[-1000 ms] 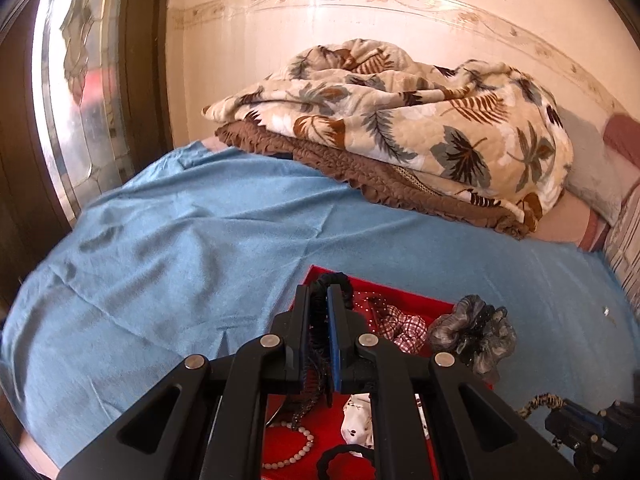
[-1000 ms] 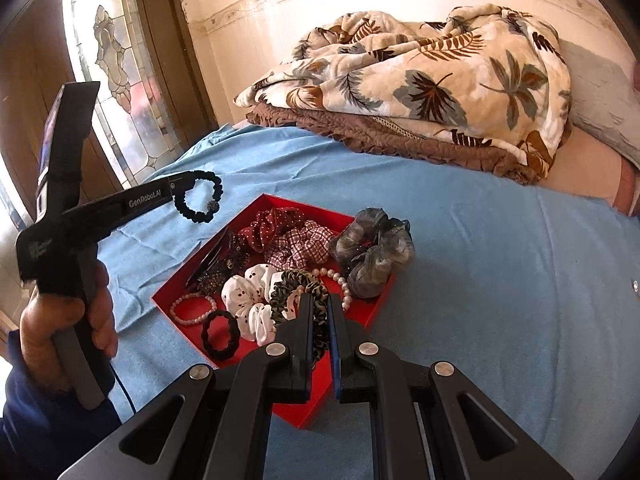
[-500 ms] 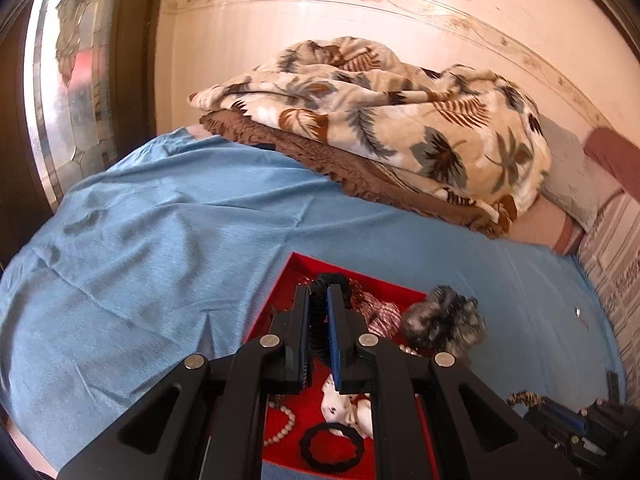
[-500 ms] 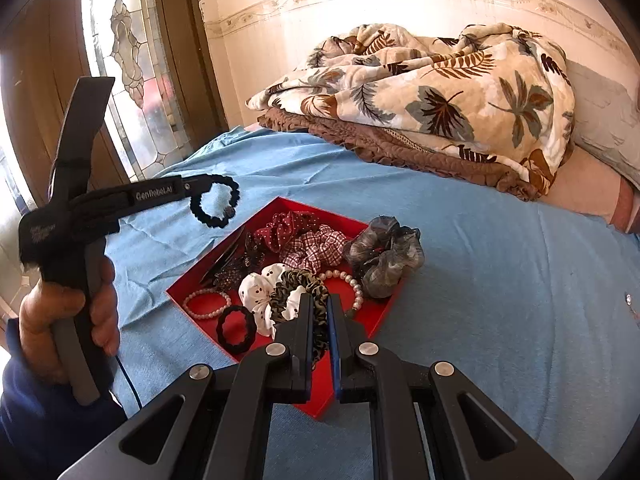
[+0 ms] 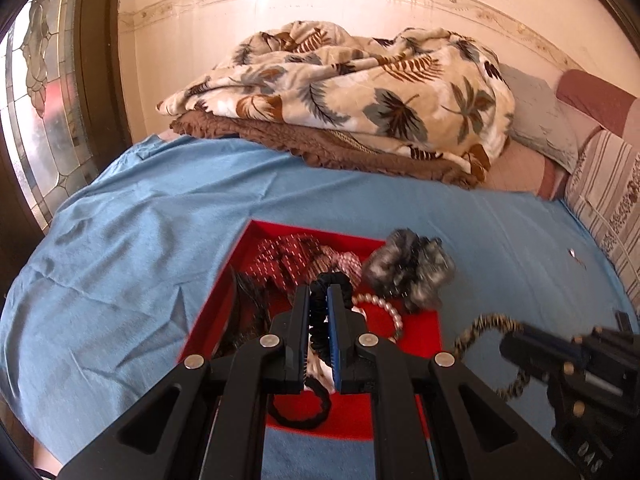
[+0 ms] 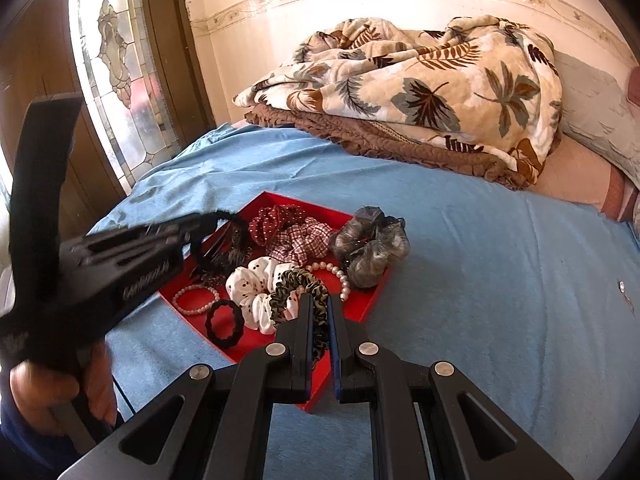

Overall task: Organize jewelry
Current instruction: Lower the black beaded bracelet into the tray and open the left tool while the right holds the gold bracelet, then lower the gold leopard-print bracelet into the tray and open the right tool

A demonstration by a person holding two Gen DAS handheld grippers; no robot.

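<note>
A red tray [image 6: 376, 294] sits on the blue bedsheet and holds scrunchies, pearl bracelets and a black hair tie [image 6: 225, 323]. My left gripper [image 5: 319, 294] is shut on a black beaded bracelet [image 5: 332, 279] and holds it over the tray's left part; it also shows in the right wrist view [image 6: 200, 224]. My right gripper [image 6: 319, 300] is shut on a leopard-print scrunchie [image 6: 298, 282] above the tray's near right edge; in the left wrist view the scrunchie [image 5: 476, 330] hangs from it beside the tray. A grey scrunchie [image 6: 370, 244] lies on the tray's far right corner.
A folded leaf-print blanket [image 6: 420, 92] on a brown one lies at the back of the bed. A stained-glass window [image 6: 116, 76] is at the left. Pillows [image 5: 600, 184] are at the right. A small shiny item [image 6: 621, 287] lies on the sheet at far right.
My left gripper has come down and to the right over the tray with the black bracelet. My right gripper has lifted slightly with the leopard scrunchie.
</note>
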